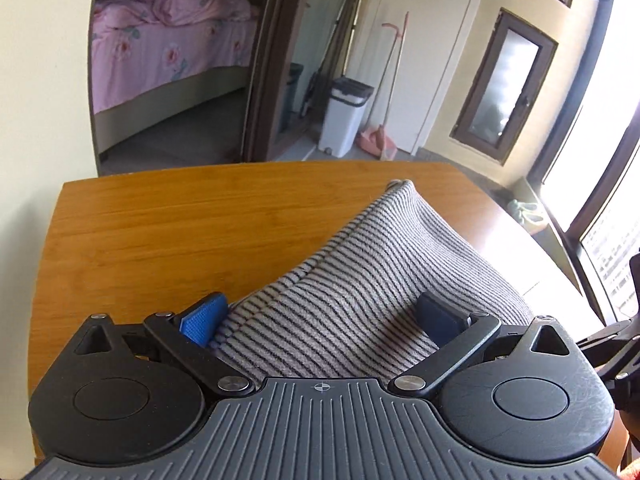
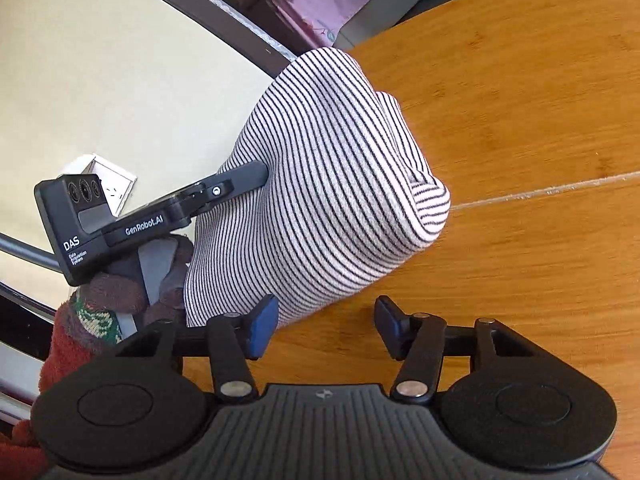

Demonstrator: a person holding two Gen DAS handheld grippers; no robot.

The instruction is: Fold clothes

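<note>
The left tool [image 1: 320,316] is matte black, with a ribbed grey plate at the centre marked by a small crosshair. Two round black housings flank it, each with a shallow circular recess. Black linkage bars join at silver rivets, and the fingers end in blue textured pads [image 1: 206,317]. The right tool [image 2: 326,326] has the same build, with dark blue pads [image 2: 262,326]. Seen from the right wrist, the left tool's body carries white lettering, "DAS" and "GenRobot.AI", beside three dark lenses. The left hand [image 2: 124,292] wears a dark brown knitted glove with a green-and-cream patterned cuff, over a rust-red sleeve.
</note>
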